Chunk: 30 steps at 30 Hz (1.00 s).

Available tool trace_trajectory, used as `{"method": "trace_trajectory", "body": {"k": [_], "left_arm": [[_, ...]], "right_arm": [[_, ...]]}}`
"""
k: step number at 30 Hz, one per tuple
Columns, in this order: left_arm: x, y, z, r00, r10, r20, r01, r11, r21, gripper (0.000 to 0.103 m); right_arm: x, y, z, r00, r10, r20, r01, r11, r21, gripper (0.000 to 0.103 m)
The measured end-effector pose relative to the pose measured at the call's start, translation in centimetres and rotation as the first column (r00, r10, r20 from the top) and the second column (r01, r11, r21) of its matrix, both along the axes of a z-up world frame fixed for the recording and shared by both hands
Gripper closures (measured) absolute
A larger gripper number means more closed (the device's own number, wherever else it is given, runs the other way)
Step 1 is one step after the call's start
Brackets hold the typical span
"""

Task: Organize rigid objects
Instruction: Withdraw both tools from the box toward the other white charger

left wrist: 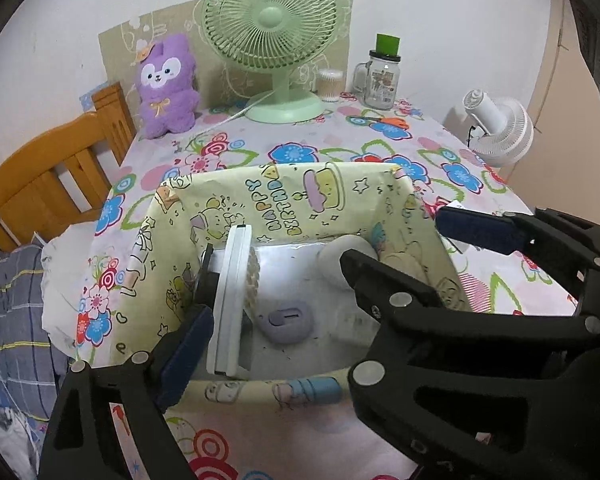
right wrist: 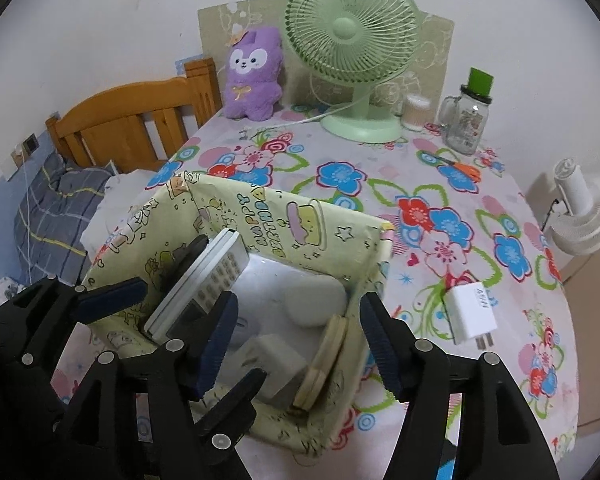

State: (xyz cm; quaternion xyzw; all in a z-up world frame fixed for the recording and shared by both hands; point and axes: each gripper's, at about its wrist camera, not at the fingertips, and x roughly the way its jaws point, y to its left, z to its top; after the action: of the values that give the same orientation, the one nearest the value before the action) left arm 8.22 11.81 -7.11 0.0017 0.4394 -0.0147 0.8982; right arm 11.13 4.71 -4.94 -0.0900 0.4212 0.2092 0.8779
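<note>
While both grippers hover over box [right wrist: 312, 216], left fingers [left wrist: 188, 344] and right fingers [right wrist: 376, 340] spread, empty.

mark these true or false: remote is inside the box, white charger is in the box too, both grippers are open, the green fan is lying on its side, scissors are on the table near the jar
1. The remote is inside the box. True: it leans against the left wall.
2. The white charger is in the box. False: it lies on the tablecloth, right of the box.
3. Both grippers are open. True: the left gripper and the right gripper hold nothing.
4. The green fan lies on its side. False: it stands upright on its base.
5. The scissors lie on the table near the jar. True.
</note>
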Motion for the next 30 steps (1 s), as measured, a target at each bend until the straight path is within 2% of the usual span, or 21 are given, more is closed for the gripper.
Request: {"method": "trace_trajectory", "body": {"k": [2,11,21,30], "left_arm": [[-0.2,-0.3,0.2,1.000,-0.005,0.003,0.005,1.000,0.002,0.009],[-1.4,-2.3,1.3,0.999,-0.039,0.035,0.039,0.999,0.004,0.009],[-2.0,-4.5,2.1,0.997,-0.065,0.050,0.064,0.998,0.015,0.008],[-2.7,-6.6,2.9,0.993,-0.094,0.077,0.092,0.995,0.033,0.008]], "right_arm": [[-0.3,-0.5,0.3,1.000,-0.019,0.011,0.020,1.000,-0.003,0.028],[-2.1,-2.5,1.7,0.996,-0.071,0.059,0.072,0.997,-0.011,0.020],[-2.7,-5.0,2.4,0.991,-0.128,0.047,0.129,0.992,-0.005,0.017],[-3.5,-7.2,3.2,0.983,-0.167,0.071,0.168,0.986,-0.002,0.014]]}}
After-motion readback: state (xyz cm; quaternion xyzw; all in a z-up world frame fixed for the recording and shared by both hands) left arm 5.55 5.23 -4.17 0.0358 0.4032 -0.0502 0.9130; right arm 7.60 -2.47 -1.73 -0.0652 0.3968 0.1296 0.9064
